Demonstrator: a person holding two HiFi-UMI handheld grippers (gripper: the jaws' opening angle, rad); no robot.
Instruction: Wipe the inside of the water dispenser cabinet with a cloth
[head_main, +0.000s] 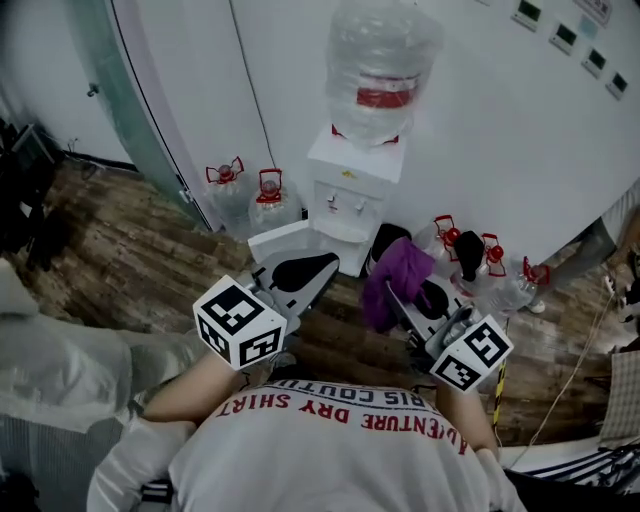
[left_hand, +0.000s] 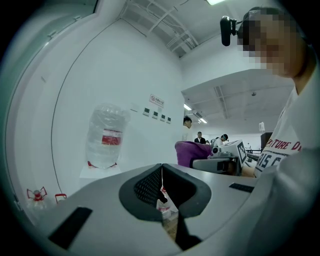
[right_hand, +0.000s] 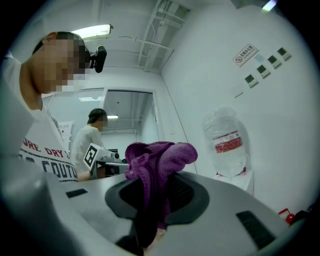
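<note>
The white water dispenser (head_main: 352, 185) stands against the wall with a big clear bottle (head_main: 380, 65) on top. Its lower cabinet shows as a dark opening (head_main: 385, 243), and the white door (head_main: 283, 240) is swung out to the left. My right gripper (head_main: 405, 290) is shut on a purple cloth (head_main: 397, 277), held just in front of that opening; the cloth (right_hand: 157, 160) bulges above the jaws of the right gripper (right_hand: 155, 177). My left gripper (head_main: 322, 264) hangs near the door, and in its own view the left gripper (left_hand: 161, 172) has its jaws closed together on nothing.
Spare water bottles with red caps stand on the wood floor left (head_main: 250, 195) and right (head_main: 485, 265) of the dispenser. A glass door frame (head_main: 140, 110) runs along the left. A cable (head_main: 575, 360) lies at the right. Other people (left_hand: 187, 129) stand in the room behind.
</note>
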